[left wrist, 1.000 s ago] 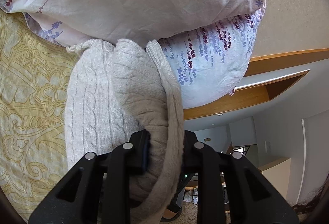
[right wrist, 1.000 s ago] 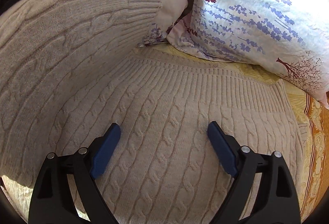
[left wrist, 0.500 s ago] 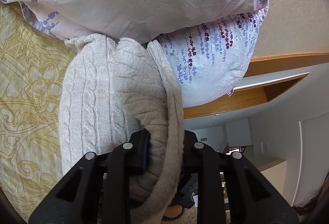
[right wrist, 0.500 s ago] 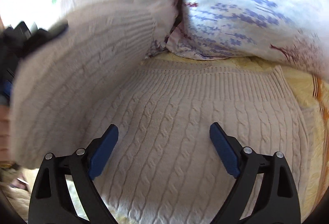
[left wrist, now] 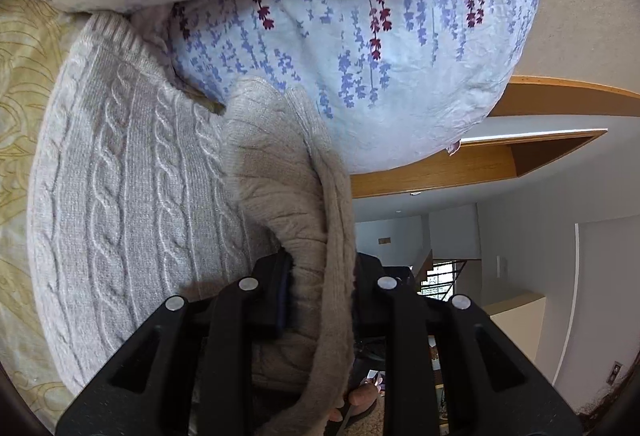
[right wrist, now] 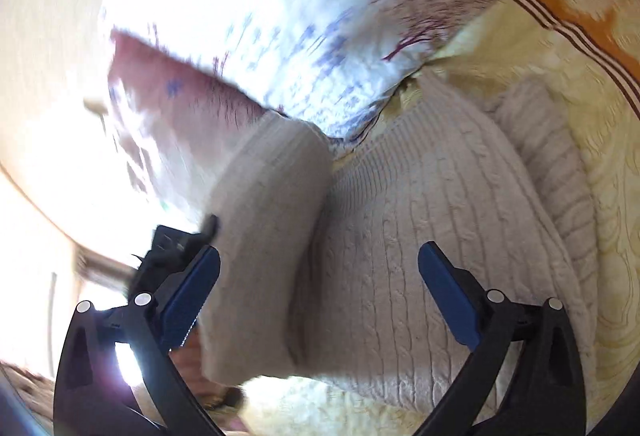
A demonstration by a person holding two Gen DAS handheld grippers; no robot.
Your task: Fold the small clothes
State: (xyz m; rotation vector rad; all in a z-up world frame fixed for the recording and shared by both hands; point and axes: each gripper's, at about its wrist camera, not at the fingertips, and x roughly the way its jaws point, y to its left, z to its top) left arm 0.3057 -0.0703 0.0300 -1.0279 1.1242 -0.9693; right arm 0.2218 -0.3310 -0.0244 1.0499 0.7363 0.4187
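Note:
A beige cable-knit sweater (left wrist: 132,196) lies on the bedspread against the pillows. My left gripper (left wrist: 320,276) is shut on a bunched fold of it (left wrist: 288,196), lifted off the flat part. In the right wrist view that raised flap (right wrist: 264,236) stands beside the flat sweater (right wrist: 440,204), with the left gripper's black body (right wrist: 172,244) behind it. My right gripper (right wrist: 320,276) hovers over the sweater with its jaws wide and still opening. The flap sits close to its left pad (right wrist: 192,296), and neither pad presses on it.
Two floral pillows (left wrist: 380,56) are stacked just beyond the sweater, also blurred in the right view as pillows (right wrist: 280,16). A yellow patterned bedspread (left wrist: 24,76) lies underneath. A wooden headboard ledge (left wrist: 560,92) and the room beyond fill the right side.
The left gripper carried the held fold sideways, showing more flat sweater. The right gripper rolled and swung, now blurred, and its jaws stand slightly wider.

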